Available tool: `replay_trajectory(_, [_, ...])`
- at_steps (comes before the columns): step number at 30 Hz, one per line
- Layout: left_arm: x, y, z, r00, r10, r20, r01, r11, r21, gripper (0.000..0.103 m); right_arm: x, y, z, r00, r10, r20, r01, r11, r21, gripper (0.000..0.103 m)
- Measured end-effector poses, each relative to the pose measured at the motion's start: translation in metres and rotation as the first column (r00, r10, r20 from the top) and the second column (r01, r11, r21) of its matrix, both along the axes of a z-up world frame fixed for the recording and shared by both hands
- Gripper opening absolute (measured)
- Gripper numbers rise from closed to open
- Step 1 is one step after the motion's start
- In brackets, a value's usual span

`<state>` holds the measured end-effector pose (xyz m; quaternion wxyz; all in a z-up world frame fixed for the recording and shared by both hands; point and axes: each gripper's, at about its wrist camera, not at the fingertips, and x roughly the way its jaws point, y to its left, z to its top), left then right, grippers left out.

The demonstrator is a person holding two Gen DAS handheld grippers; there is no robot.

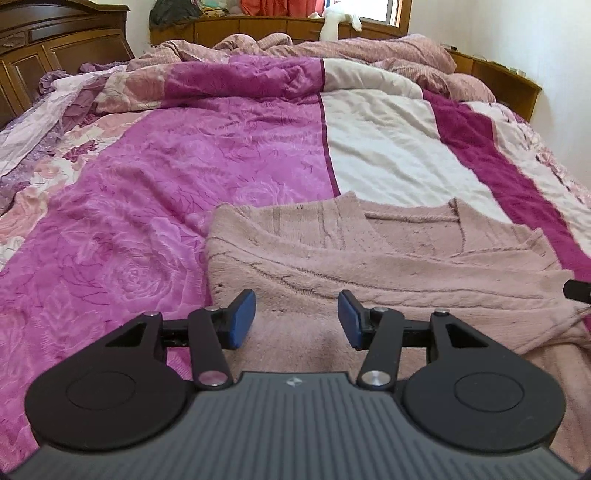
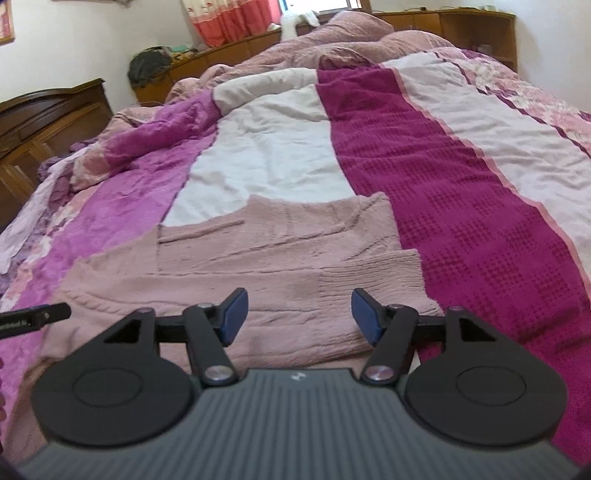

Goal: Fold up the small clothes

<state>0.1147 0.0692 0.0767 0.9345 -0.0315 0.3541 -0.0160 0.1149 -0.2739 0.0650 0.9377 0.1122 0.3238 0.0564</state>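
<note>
while both hand-held grippers hover low over a bed, a dusty-pink knitted sweater [image 1: 388, 266] lies partly folded on the bedspread [image 1: 166, 184], directly ahead of and beneath both tools. the left gripper [image 1: 297, 319] has its blue pads [image 1: 242, 319] standing apart at a middling width, with nothing pinched between them; only the sweater's fuzzy surface shows in the gap, and whether the pads touch the fabric cannot be told. beyond this gripper the sweater stretches forward and off to its right, with a folded layer lying crosswise over the body. at the far right edge of the left wrist view, a black tip of the other tool pokes in over the sweater.

the right gripper [image 2: 299, 319] also has its jaws parted, a little wider, holding nothing; the sweater [image 2: 258, 266] lies under and ahead of it, with a ribbed edge [image 2: 369, 273] just beyond its right pad. to this gripper's right runs a deep magenta band [image 2: 461, 221] of the bedspread, and straight ahead past the sweater a white band [image 2: 266, 158]. further ahead sit rumpled pink bedding [image 2: 332, 44] and a wooden headboard shelf [image 2: 461, 26].
</note>
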Motion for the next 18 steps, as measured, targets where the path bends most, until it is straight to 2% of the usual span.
replay_trajectory(9, [-0.045, 0.006, 0.034, 1.000, 0.023, 0.000, -0.023, 1.000, 0.005, 0.058, -0.032, 0.006, 0.021, 0.998, 0.057, -0.013, -0.056, 0.998, 0.030, 0.064])
replay_trajectory(18, [-0.089, -0.004, 0.042, 1.000, -0.007, -0.018, 0.007, 1.000, 0.013, 0.059, -0.062, 0.015, 0.030, 0.990, 0.135, -0.033, -0.135, 0.991, 0.010, 0.065])
